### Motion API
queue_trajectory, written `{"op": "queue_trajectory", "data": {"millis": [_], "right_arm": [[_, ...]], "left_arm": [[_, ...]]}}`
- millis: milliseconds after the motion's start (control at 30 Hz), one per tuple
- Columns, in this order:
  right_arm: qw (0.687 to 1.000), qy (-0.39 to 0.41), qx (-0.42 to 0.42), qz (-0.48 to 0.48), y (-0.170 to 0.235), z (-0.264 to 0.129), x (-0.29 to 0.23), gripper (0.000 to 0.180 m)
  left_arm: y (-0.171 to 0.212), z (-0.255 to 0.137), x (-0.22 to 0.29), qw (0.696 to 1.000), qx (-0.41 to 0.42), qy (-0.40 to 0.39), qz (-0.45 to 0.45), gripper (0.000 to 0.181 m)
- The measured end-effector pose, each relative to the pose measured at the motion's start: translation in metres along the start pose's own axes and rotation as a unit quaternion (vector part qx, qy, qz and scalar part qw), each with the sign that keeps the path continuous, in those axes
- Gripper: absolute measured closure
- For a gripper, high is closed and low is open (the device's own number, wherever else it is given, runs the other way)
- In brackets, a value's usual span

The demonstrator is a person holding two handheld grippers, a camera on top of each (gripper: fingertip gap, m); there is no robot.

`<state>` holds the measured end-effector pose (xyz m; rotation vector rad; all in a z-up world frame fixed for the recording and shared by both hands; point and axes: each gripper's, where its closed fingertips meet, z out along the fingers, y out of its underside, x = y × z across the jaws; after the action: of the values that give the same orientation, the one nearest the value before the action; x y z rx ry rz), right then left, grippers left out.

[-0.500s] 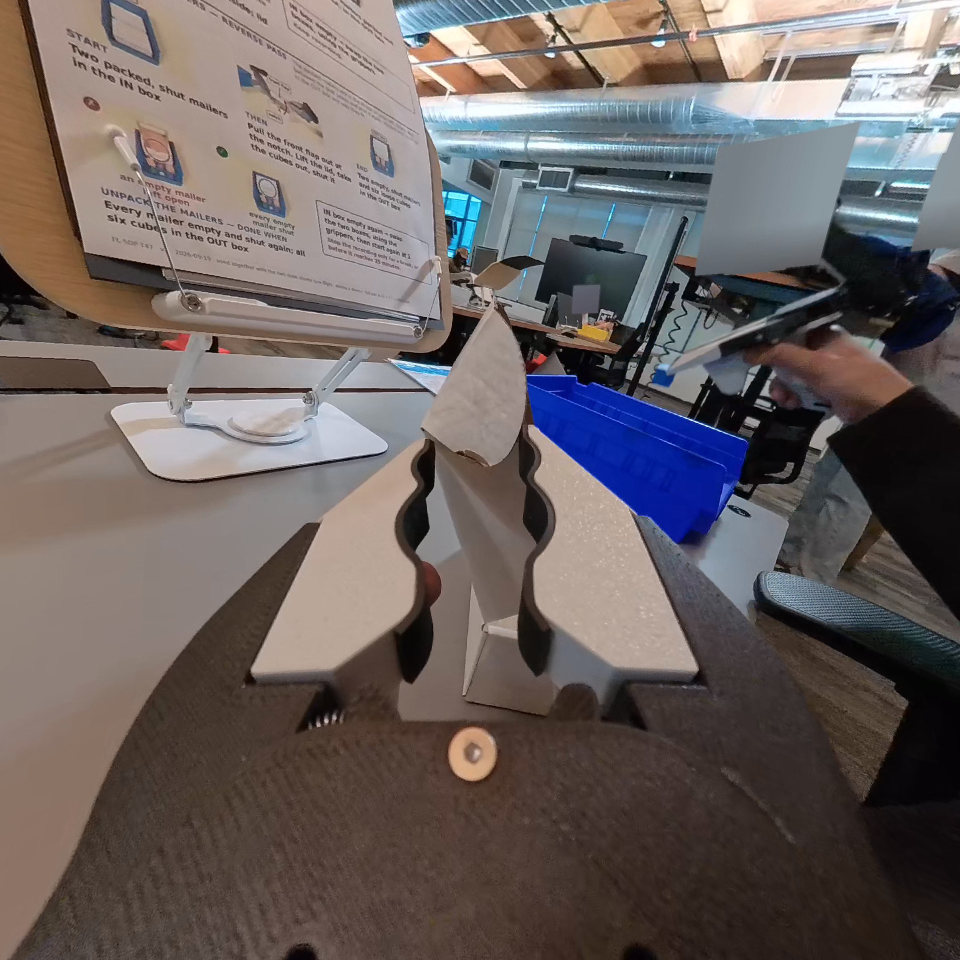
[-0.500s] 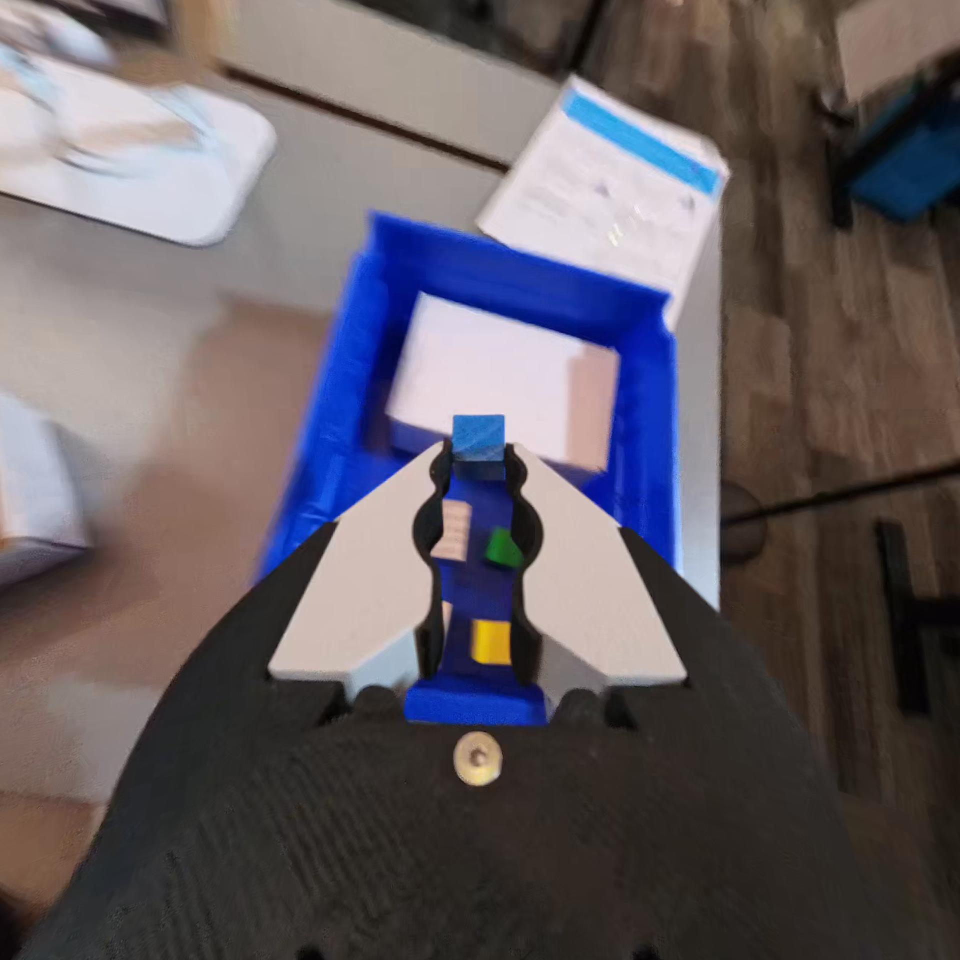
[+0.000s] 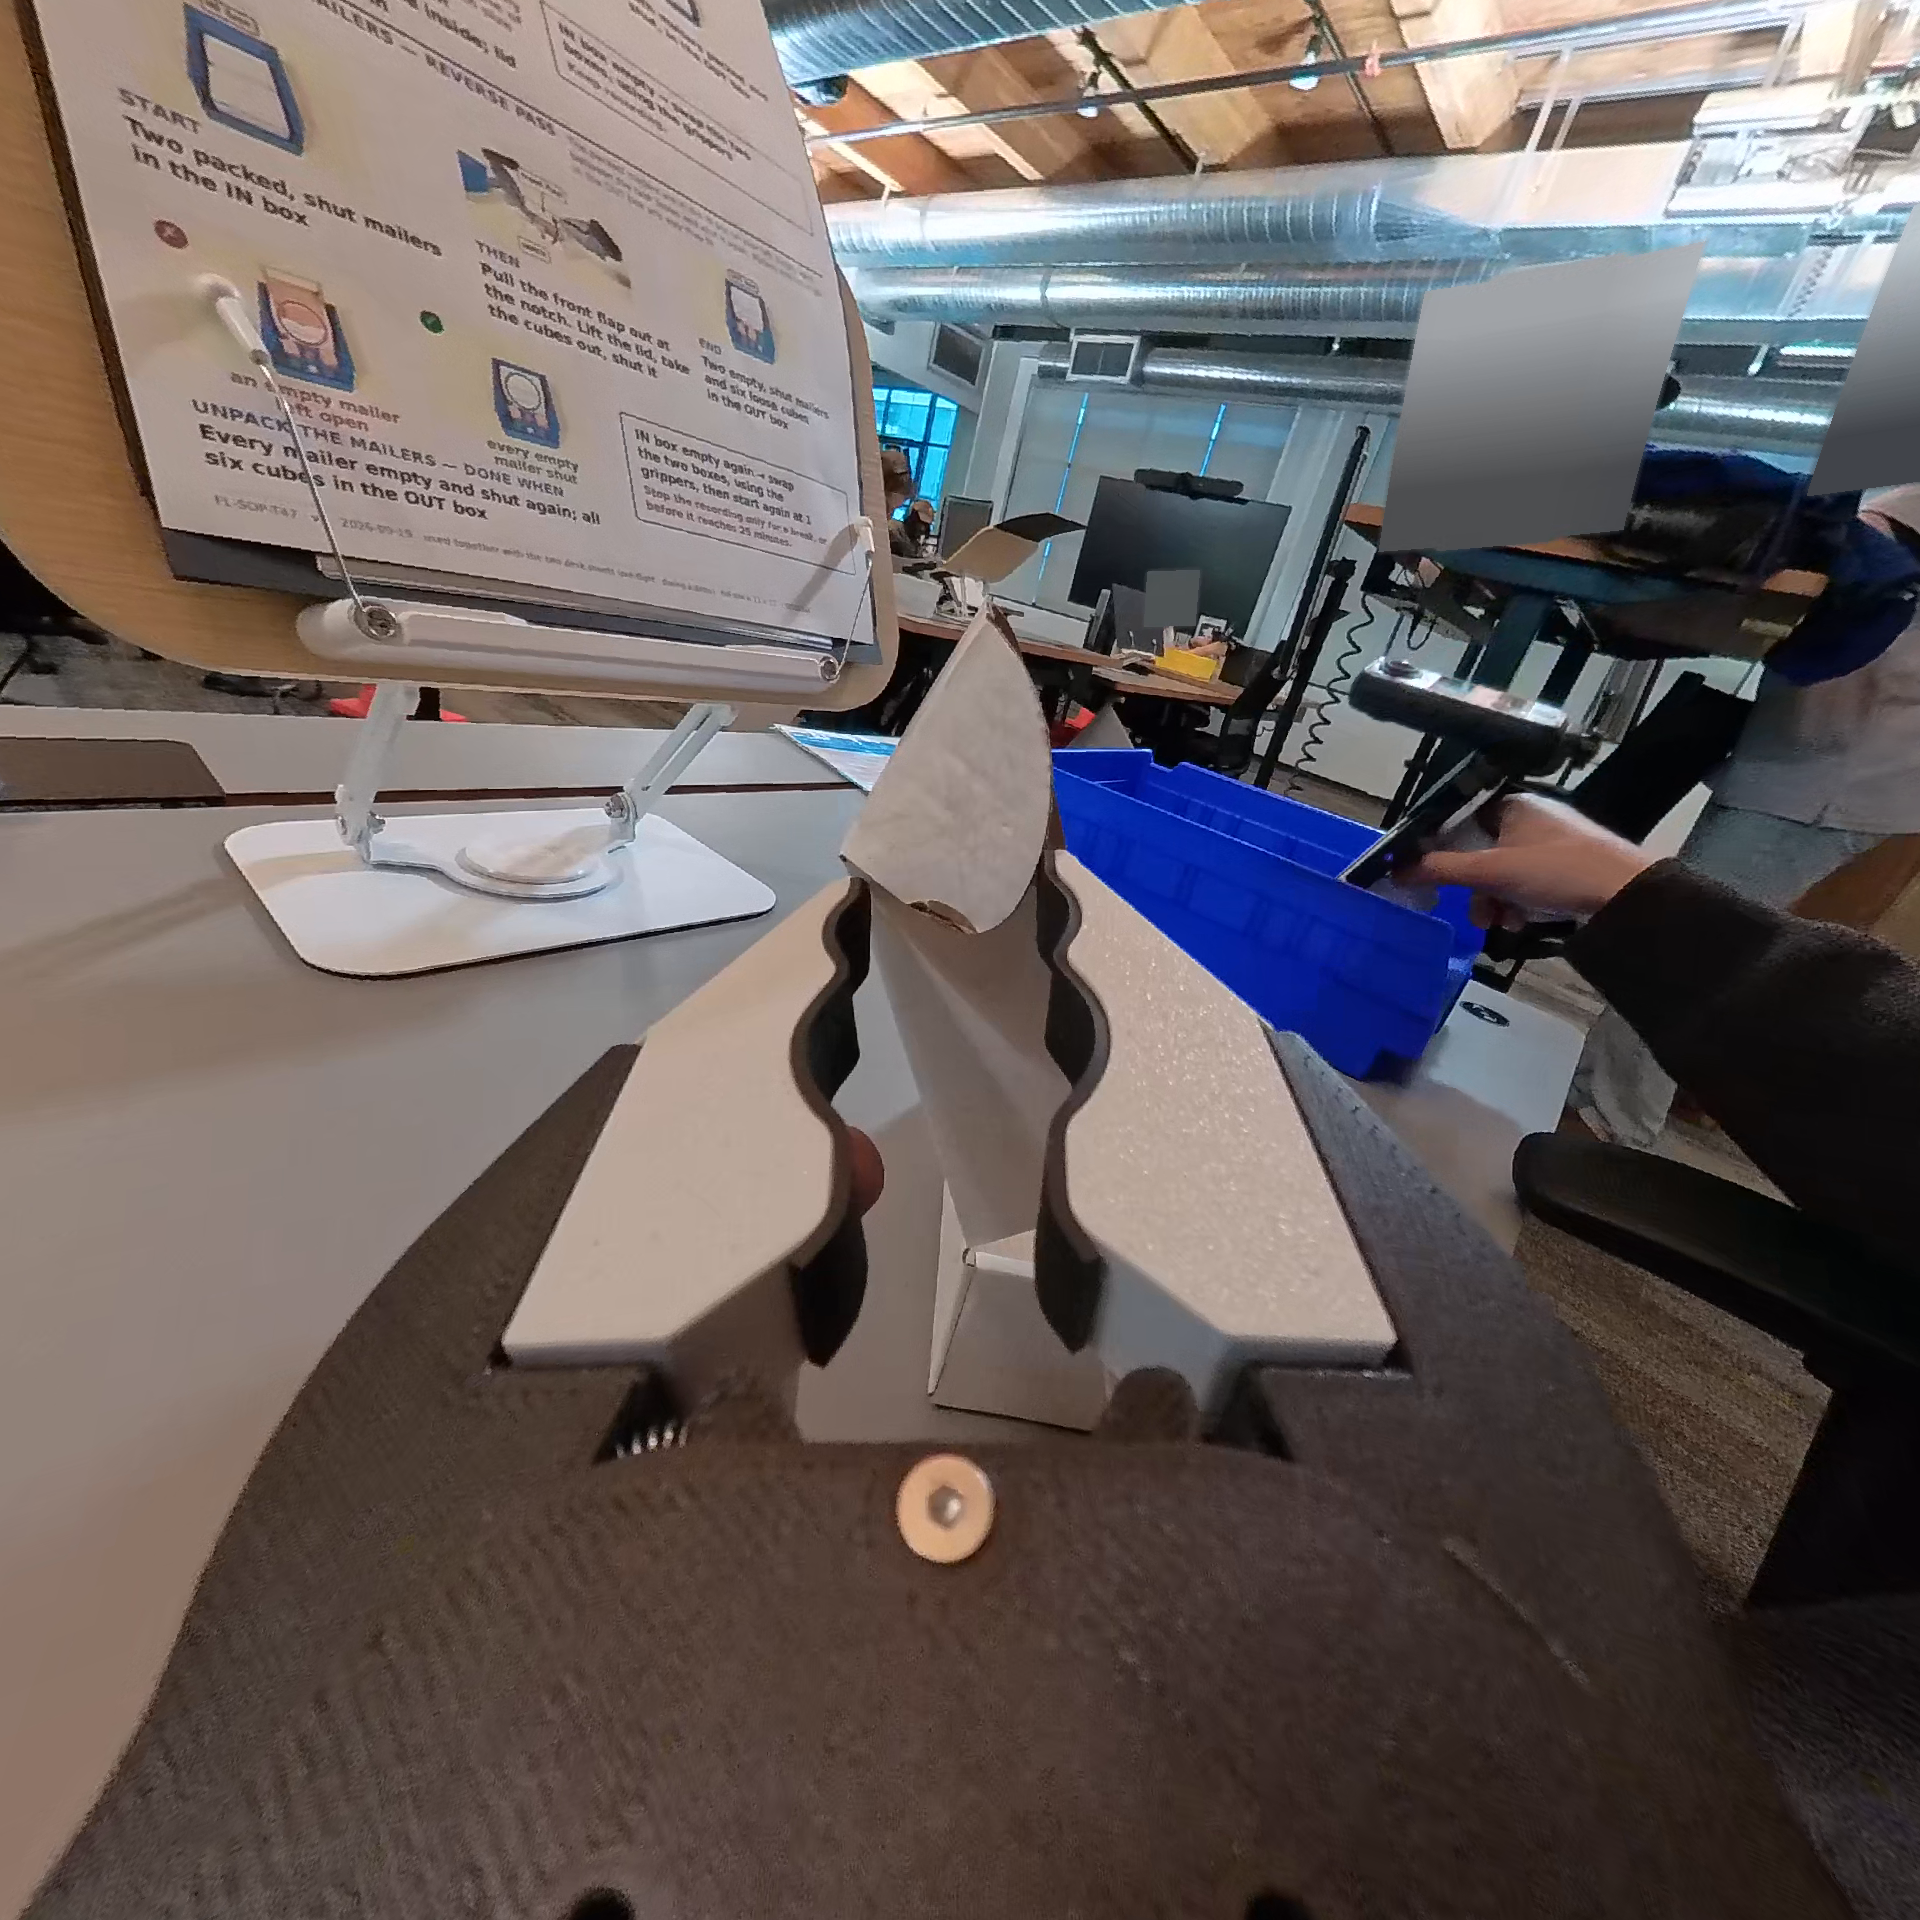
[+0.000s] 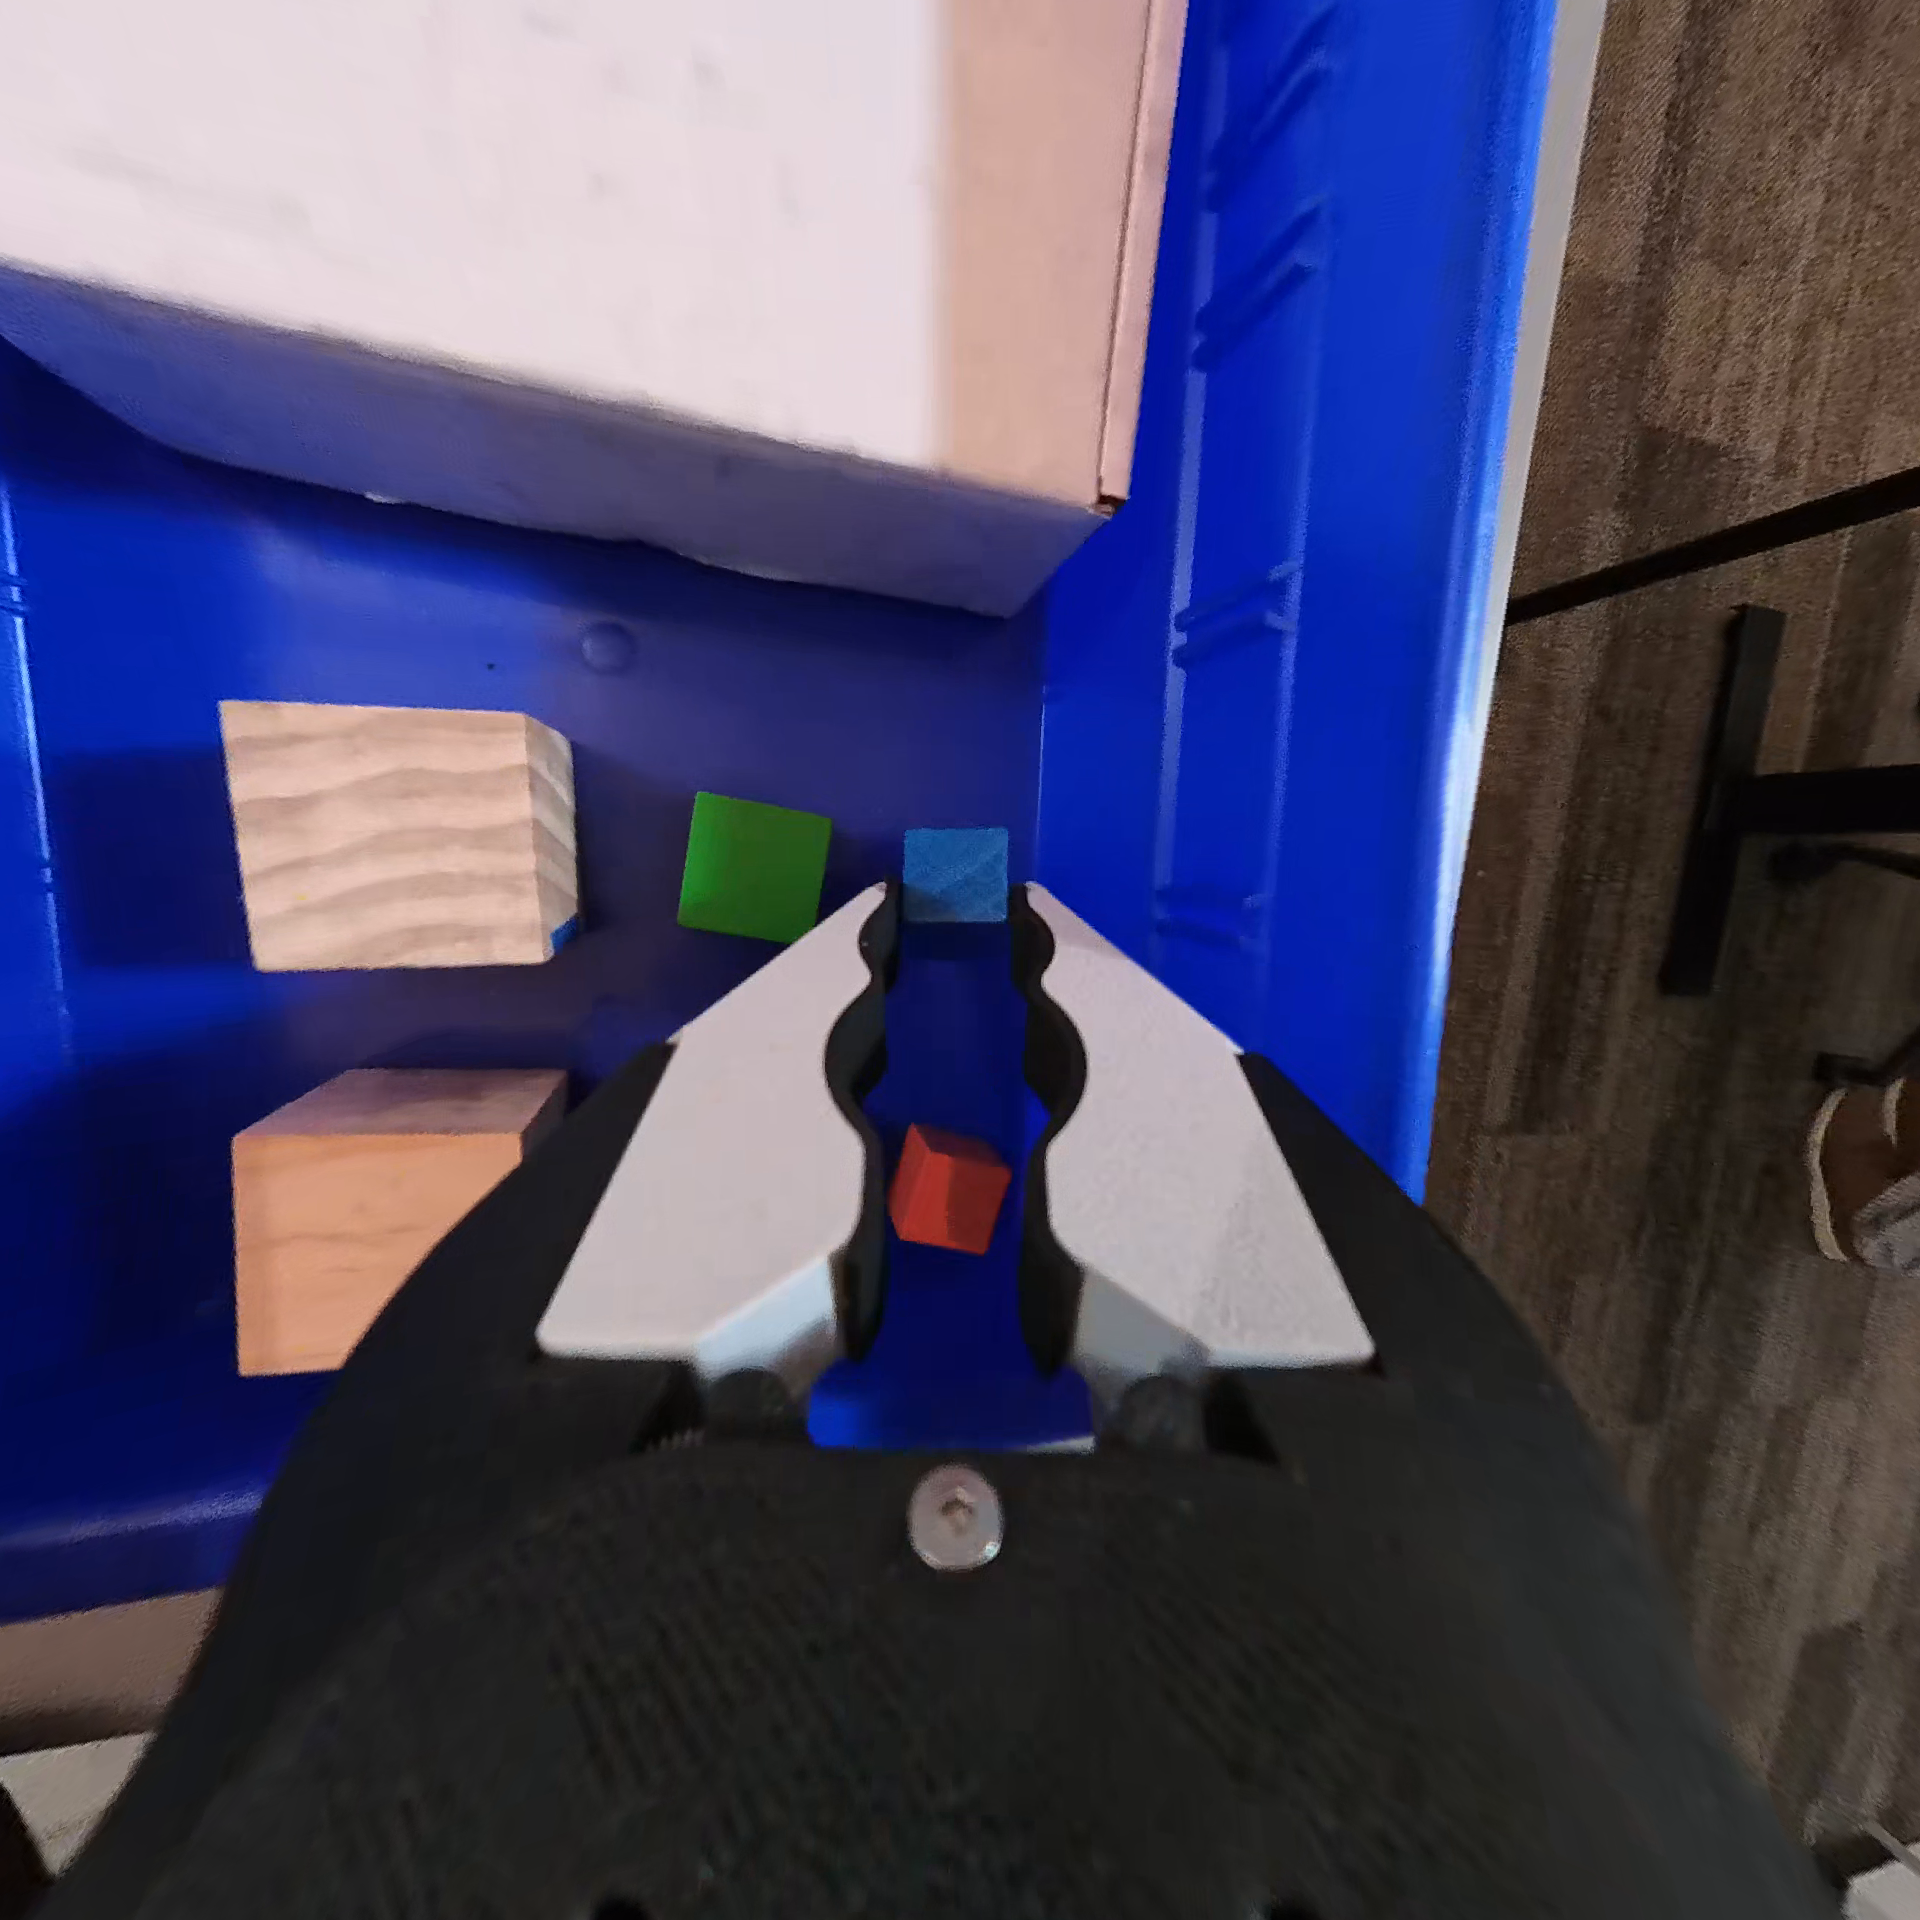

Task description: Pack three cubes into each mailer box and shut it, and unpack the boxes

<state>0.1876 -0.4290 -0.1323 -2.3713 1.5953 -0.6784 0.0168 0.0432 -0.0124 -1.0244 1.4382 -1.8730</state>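
My left gripper (image 3: 956,894) is shut on the upright white cardboard flap (image 3: 956,769) of a mailer box, whose lower part (image 3: 997,1340) sits between the fingers on the grey table (image 3: 260,1143). A small red shape (image 3: 864,1166) shows below the left finger. My right gripper (image 4: 954,904) is shut on a blue cube (image 4: 956,873), low inside the blue bin (image 4: 1247,727). On the bin floor lie a green cube (image 4: 753,865), a red cube (image 4: 945,1187) and two wooden cubes (image 4: 400,836) (image 4: 364,1216). A shut white mailer box (image 4: 571,260) fills the bin's far end.
A document stand (image 3: 499,873) with an instruction sheet stands at the table's back left. The blue bin (image 3: 1247,914) sits at the table's right edge, with the right gripper (image 3: 1403,842) reaching into it. An office chair (image 3: 1683,1236) is on the right. A shoe (image 4: 1865,1174) is on the floor. The gap from one gripper's tips to the other's is roughly 50 centimeters.
My right gripper has gone down into the blue bin with the blue cube, close to the floor by the right wall. My left gripper has stayed still on the flap.
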Motion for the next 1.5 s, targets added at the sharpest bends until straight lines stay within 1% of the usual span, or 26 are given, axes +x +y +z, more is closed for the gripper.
{"op": "queue_trajectory", "data": {"millis": [133,167,233,300,400,467,533,600,633,667,733,800,900,967,1067,1133,1200,1267,1333,1500], "right_arm": [[1.0,0.001,-0.001,0.003,0.001,0.004,0.001,0.159],[1.0,-0.001,-0.002,0.005,0.001,0.004,0.0,0.157],[1.0,-0.002,0.0,0.012,0.001,0.001,0.001,0.148],[0.999,-0.003,0.022,0.026,-0.007,-0.01,0.003,0.143],[0.995,-0.015,0.099,0.031,-0.038,-0.051,-0.006,0.145],[0.983,-0.058,0.174,0.012,-0.067,-0.087,-0.034,0.148],[0.959,-0.128,0.251,-0.025,-0.093,-0.122,-0.081,0.153],[0.926,-0.21,0.307,-0.062,-0.105,-0.147,-0.139,0.164],[0.911,-0.246,0.323,-0.075,-0.106,-0.154,-0.167,0.166],[0.899,-0.275,0.329,-0.087,-0.104,-0.156,-0.193,0.166],[0.887,-0.31,0.325,-0.105,-0.096,-0.149,-0.234,0.159],[0.872,-0.339,0.333,-0.113,-0.089,-0.143,-0.266,0.157],[0.857,-0.389,0.321,-0.101,-0.08,-0.133,-0.298,0.152],[0.865,-0.386,0.309,-0.092,-0.079,-0.122,-0.303,0.153],[0.883,-0.358,0.29,-0.093,-0.077,-0.103,-0.298,0.156],[0.885,-0.364,0.277,-0.091,-0.076,-0.099,-0.299,0.162],[0.888,-0.371,0.258,-0.091,-0.073,-0.095,-0.303,0.163],[0.893,-0.366,0.241,-0.106,-0.068,-0.088,-0.309,0.165],[0.897,-0.356,0.232,-0.124,-0.064,-0.083,-0.314,0.175],[0.897,-0.356,0.217,-0.147,-0.056,-0.079,-0.326,0.172]], "left_arm": [[0.0,0.0,0.0,1.0,0.0,0.001,0.002,0.15],[0.0,0.0,0.0,1.0,0.0,0.001,0.003,0.15],[0.0,0.0,0.0,1.0,0.001,0.001,0.004,0.15],[0.0,0.0,0.0,1.0,0.001,0.002,0.005,0.149],[0.0,0.0,0.001,1.0,0.002,0.003,0.008,0.15],[0.0,0.0,0.001,1.0,0.003,0.001,0.011,0.15],[-0.002,-0.001,-0.001,1.0,0.008,-0.005,0.017,0.15],[-0.003,-0.002,-0.004,1.0,0.01,-0.018,0.018,0.15],[-0.006,-0.004,-0.004,1.0,0.014,-0.024,0.015,0.15],[-0.009,-0.006,-0.005,0.999,0.019,-0.029,0.01,0.15],[-0.014,-0.013,-0.005,0.999,0.026,-0.042,0.004,0.147],[-0.015,-0.026,-0.008,0.997,0.032,-0.068,0.008,0.144],[-0.003,-0.043,-0.007,0.995,0.021,-0.098,0.007,0.145],[0.008,-0.046,-0.009,0.993,0.006,-0.117,-0.016,0.147],[0.019,-0.038,-0.002,0.994,-0.011,-0.101,-0.043,0.147],[0.033,-0.033,0.0,0.993,-0.043,-0.097,-0.056,0.146],[0.042,-0.033,0.0,0.991,-0.059,-0.097,-0.076,0.146],[0.042,-0.034,0.0,0.99,-0.057,-0.095,-0.091,0.146],[0.042,-0.035,0.0,0.989,-0.055,-0.096,-0.096,0.146],[0.046,-0.034,0.001,0.989,-0.066,-0.092,-0.095,0.146]]}}
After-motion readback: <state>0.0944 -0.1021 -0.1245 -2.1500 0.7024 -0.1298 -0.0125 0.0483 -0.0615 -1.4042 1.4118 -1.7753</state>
